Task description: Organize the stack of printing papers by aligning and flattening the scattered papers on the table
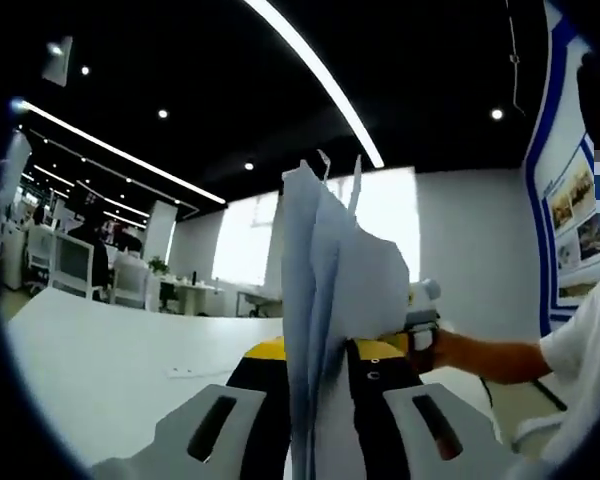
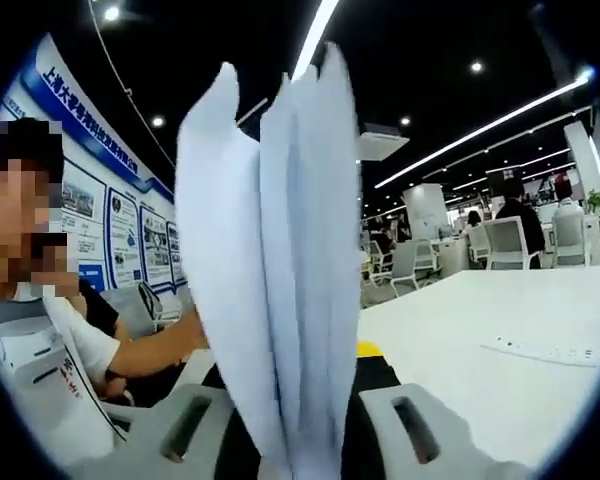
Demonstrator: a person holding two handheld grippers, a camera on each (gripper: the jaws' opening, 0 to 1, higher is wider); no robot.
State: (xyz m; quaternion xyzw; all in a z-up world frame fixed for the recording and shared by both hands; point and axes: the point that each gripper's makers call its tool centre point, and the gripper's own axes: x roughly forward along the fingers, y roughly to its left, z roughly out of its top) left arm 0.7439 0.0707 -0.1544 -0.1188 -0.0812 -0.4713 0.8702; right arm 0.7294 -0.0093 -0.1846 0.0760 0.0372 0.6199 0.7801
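A wide white desk (image 1: 110, 350) spreads under both grippers, its surface running back toward an open office with white chairs (image 2: 510, 245), ceiling light strips (image 1: 320, 75) and a bright window (image 1: 245, 240). In the right gripper view the desk (image 2: 480, 390) reaches to the right, and a flat white strip-shaped object (image 2: 540, 350) lies on it well apart from the gripper; what it is cannot be told. A wall of blue-framed posters (image 2: 110, 220) stands behind a seated person in a white shirt (image 2: 55, 360), whose forearm reaches toward the gripper.

The stack of printing papers (image 1: 330, 310) is off the desk, held upright on edge between the two grippers. In the left gripper view the sheets rise from between the jaws, fanned apart at the top with uneven, unaligned edges. In the right gripper view the same papers (image 2: 280, 270) stand tall and blurred, splayed into several leaves.

The left gripper (image 1: 320, 430) has its pale grey jaws clenched on the lower edge of the papers, with yellow and black parts showing just behind the sheets. The right gripper (image 2: 295, 435) likewise grips the papers between its jaws. In the left gripper view, a person's bare forearm (image 1: 480, 355) extends from the right, its hand holding a handle just beside the stack.
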